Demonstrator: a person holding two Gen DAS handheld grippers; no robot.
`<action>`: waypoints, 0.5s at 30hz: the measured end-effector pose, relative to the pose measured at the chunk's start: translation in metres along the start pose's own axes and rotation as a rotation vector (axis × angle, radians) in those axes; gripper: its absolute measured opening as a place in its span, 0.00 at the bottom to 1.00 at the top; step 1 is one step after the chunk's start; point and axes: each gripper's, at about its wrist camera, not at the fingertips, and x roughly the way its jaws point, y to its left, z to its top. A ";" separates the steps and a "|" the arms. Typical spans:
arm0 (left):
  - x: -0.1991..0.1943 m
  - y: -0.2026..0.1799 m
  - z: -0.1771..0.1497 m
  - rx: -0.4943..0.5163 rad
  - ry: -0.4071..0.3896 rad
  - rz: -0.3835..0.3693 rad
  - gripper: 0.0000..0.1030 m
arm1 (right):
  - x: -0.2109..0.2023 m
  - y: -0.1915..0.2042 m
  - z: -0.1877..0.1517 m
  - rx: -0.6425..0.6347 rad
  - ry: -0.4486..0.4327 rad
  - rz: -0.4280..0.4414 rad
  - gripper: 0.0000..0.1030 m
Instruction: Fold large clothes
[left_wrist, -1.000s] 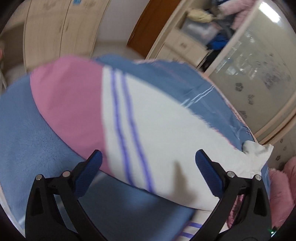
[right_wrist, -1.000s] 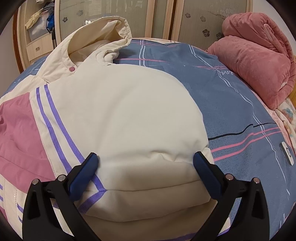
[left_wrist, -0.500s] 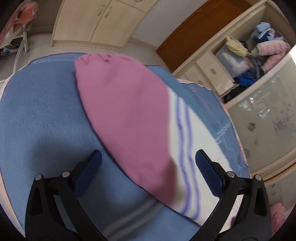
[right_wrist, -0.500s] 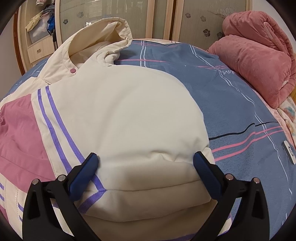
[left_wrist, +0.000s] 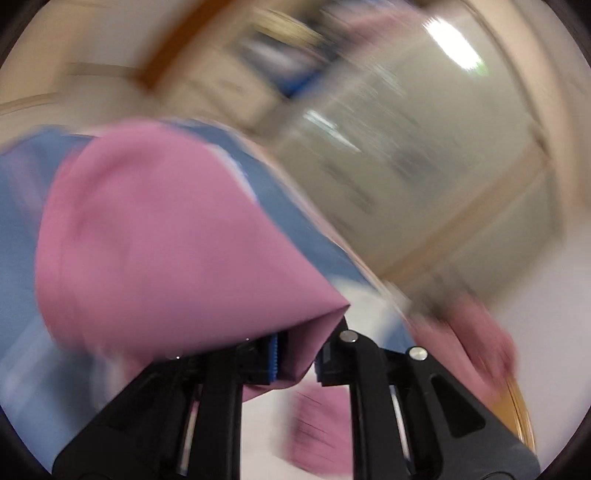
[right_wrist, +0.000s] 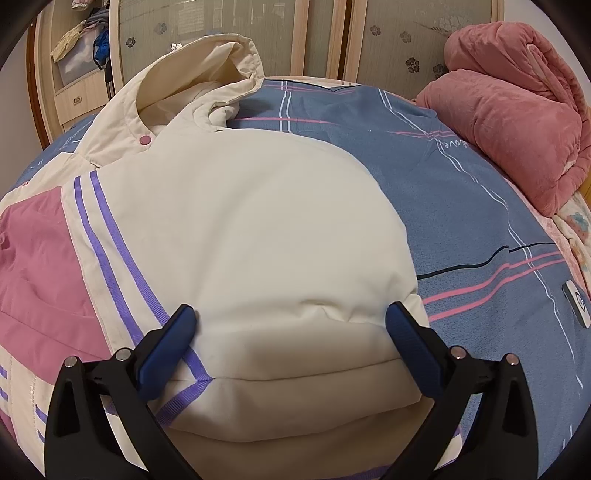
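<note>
A cream padded jacket (right_wrist: 251, 221) with a pink panel, purple stripes and a hood lies on the blue bed cover (right_wrist: 454, 206). A folded sleeve lies across its body. My right gripper (right_wrist: 291, 332) is open, its fingers resting on either side of the folded cream bulk. In the blurred left wrist view, my left gripper (left_wrist: 295, 358) is shut on the pink end of the jacket's sleeve (left_wrist: 166, 251) and holds it up over the blue cover (left_wrist: 18, 229).
A rolled pink quilt (right_wrist: 517, 107) lies at the bed's far right. Wardrobe doors with frosted panels (right_wrist: 391, 33) stand behind the bed. An open cupboard with clothes (right_wrist: 81, 44) is at the far left. A small white device (right_wrist: 576, 302) lies on the cover at right.
My left gripper has closed on the pink sleeve end and swings fast, blurring its view. The right gripper and the jacket body have stayed still.
</note>
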 end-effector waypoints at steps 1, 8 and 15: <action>0.016 -0.031 -0.015 0.066 0.062 -0.053 0.26 | 0.000 -0.001 0.000 0.004 -0.001 0.004 0.99; 0.077 -0.168 -0.115 0.434 0.351 -0.181 0.89 | -0.017 -0.040 0.004 0.208 -0.073 0.054 0.99; 0.080 -0.118 -0.100 0.303 0.267 0.035 0.97 | -0.034 -0.084 0.003 0.445 -0.169 0.225 0.99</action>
